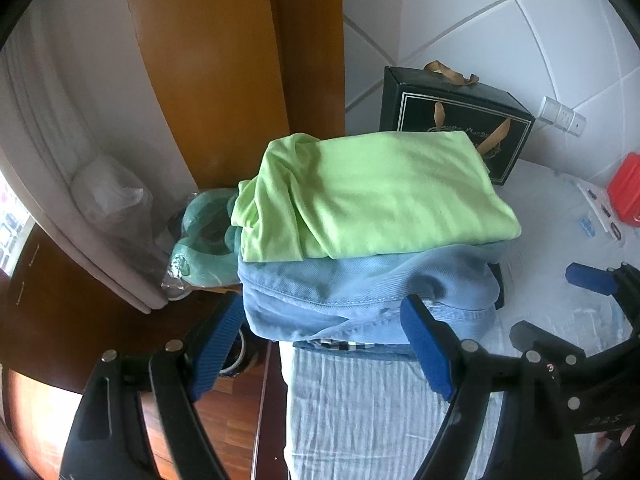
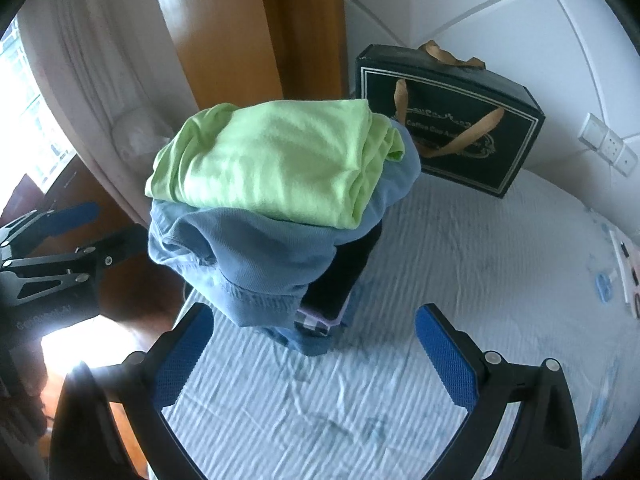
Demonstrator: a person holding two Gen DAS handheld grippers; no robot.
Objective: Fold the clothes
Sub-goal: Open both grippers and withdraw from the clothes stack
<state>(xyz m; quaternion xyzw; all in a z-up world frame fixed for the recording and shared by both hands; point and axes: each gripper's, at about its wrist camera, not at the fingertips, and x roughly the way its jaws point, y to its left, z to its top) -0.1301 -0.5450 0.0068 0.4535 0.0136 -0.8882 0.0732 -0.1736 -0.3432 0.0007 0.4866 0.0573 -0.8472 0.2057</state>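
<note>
A folded lime-green shirt tops stacked blue denim on the striped bed, both grippers spread empty, before a black gift bag lettered "Coffee Cup".

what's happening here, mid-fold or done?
Looks like a fold was just stacked. A folded green shirt sits on top of a blue denim garment, with darker folded items under those, all piled near the edge of the bed. Both tongs are open and holding nothing: the right tongs sit just short of the pile, and the left tongs straddle the denim's near edge without pinching it. A black gift bag stands behind the pile.
</note>
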